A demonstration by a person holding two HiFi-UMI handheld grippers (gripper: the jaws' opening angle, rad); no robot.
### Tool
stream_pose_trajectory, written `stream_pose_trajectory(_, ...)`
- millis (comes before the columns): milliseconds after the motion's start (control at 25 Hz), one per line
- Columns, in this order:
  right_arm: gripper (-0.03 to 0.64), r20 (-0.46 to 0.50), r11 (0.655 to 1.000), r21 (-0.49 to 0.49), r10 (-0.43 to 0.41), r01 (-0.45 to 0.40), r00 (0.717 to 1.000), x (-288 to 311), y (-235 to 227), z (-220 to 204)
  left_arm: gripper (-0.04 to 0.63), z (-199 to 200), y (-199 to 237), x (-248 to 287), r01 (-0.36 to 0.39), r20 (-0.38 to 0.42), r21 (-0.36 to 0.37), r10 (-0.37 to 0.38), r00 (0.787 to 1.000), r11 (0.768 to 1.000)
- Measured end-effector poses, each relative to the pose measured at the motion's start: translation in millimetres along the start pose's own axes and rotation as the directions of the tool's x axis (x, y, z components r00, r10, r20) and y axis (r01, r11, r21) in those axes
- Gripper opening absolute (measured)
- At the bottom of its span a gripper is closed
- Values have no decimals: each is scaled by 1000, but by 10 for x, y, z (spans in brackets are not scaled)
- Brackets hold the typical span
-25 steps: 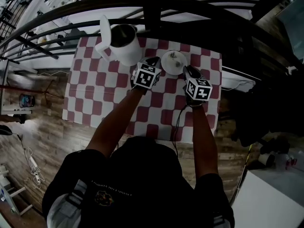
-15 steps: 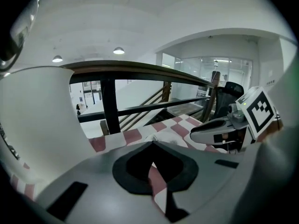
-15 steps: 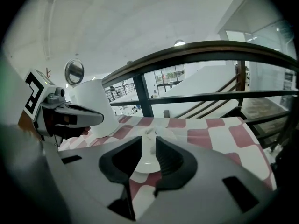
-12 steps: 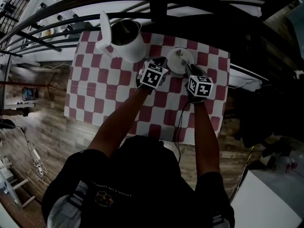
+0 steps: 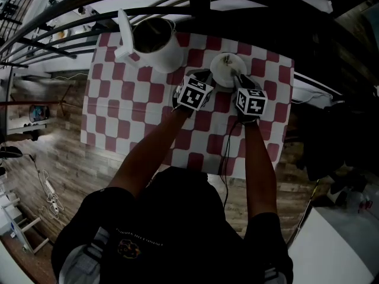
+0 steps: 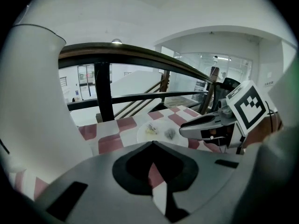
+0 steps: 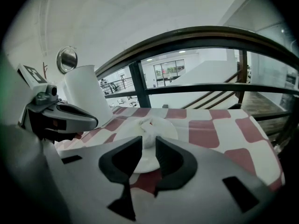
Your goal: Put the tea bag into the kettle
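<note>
One table (image 5: pixel 118 117) under a red-and-white checked cloth fills the middle of the head view, with a dark railing (image 5: pixel 201 5) curving along its 12 o'clock edge. A white kettle (image 5: pixel 155 45) stands at about 11 o'clock on the cloth, its lid (image 5: pixel 124 31) tipped up and open on the 9 o'clock side so the dark inside shows. No brand or label can be read on it.

Both grippers are held over the cloth nearer the person, each with a cube of black-and-white square markers. Print on the back of the person's dark shirt is too small to read.

On the left gripper (image 6: pixel 152 144) the jaws are pressed together at the tips, nothing between them. The kettle's white wall is close at its 9 o'clock.

On the right gripper (image 7: pixel 148 143) the jaws are spread. They point at a small white saucer (image 5: pixel 220 77) lying at 1 o'clock on the table, well apart from the kettle.

Smallest is the tea bag (image 7: pixel 147 130), a pale bundle resting on that saucer. It shows in the gap between the right jaws' tips, and I cannot tell whether they touch it.
</note>
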State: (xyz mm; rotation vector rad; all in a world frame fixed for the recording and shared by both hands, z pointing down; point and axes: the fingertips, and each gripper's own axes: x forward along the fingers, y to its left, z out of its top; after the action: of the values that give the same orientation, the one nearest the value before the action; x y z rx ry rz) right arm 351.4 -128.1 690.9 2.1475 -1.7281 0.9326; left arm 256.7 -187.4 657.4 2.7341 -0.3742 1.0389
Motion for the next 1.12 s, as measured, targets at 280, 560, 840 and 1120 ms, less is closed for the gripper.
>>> stream_pose_trajectory(280, 100, -15, 1000, -7, -16, 16, 1000, 103, -26, -15, 2, -25, 83, -31, -10, -3, -13, 10, 1000, 1000)
stream_pose_trajectory(560, 18, -31, 997, -33, -71, 70, 997, 198, -98, 10, 2, -34, 173, -134, -22, 11, -20, 23, 1000, 1000)
stream_pose_trajectory(840, 15, 13, 995, -41, -92, 93, 996, 37, -83, 93, 2, -35, 275, -288, -48, 20, -43, 49, 999, 998)
stream_pose_trajectory(1120, 15, 60, 994, -58, -85, 89, 995, -115, -79, 301, 2, 95, 272, -416, -68, 56, -37, 70, 996, 997)
